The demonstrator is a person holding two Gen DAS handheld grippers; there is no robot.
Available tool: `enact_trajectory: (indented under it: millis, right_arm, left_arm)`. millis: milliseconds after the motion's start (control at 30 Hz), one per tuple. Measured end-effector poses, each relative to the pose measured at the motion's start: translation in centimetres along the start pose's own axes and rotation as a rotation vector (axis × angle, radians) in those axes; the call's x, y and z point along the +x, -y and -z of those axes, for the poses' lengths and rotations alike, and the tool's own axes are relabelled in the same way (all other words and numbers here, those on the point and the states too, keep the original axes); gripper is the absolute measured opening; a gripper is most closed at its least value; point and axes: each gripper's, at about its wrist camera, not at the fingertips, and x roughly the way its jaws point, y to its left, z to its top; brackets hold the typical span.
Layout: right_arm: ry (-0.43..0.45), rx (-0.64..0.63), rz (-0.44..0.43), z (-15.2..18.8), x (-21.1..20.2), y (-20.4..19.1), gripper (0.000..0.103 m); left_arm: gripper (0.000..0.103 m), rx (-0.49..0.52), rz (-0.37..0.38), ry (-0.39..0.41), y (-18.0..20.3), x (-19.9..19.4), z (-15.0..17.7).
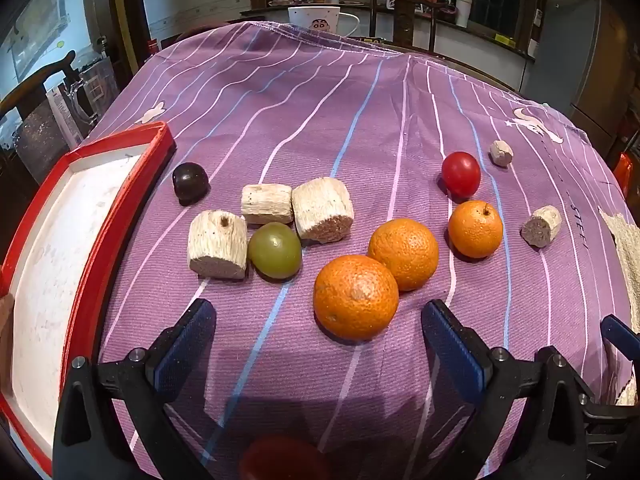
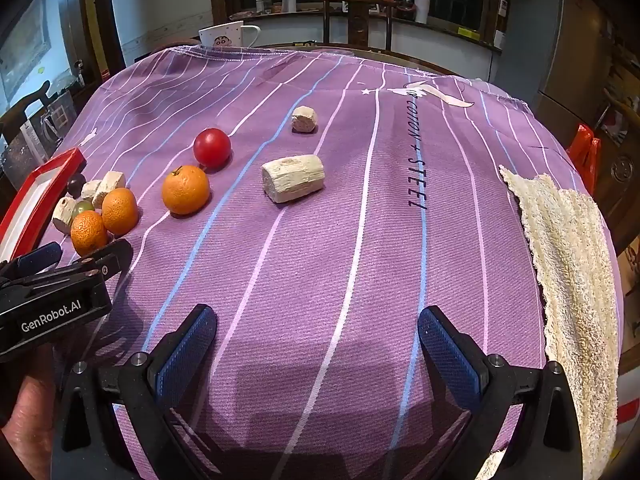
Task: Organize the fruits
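Jaws wide, left gripper (image 1: 318,320) faces nearest orange (image 1: 355,297) beside cane chunks (image 1: 218,244).

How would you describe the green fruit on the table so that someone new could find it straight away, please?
Start at the red-rimmed tray on the left of the purple striped cloth. Just right of it lies a cluster of three pale fibrous chunks. The green fruit sits touching them in front, the only round, smooth, green thing there.

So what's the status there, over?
Both hand-held grippers open, empty: left, right. Oranges, tomato, grape loose on cloth. Tray empty. Nothing blocking.
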Motion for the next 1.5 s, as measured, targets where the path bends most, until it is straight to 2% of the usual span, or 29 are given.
enact_trajectory:
  millis: [1333, 1500]
  right_arm:
    - [-0.002, 0.006, -0.004, -0.01, -0.01, 0.14, 0.103]
    - [-0.003, 0.013, 0.001, 0.04, -0.11, 0.36, 0.103]
  left_arm:
    - [0.103, 0.004, -0.003, 0.002, 0.01, 0.0, 0.0]
    - [0.103, 0.064, 0.04, -0.007, -0.13, -0.62, 0.56]
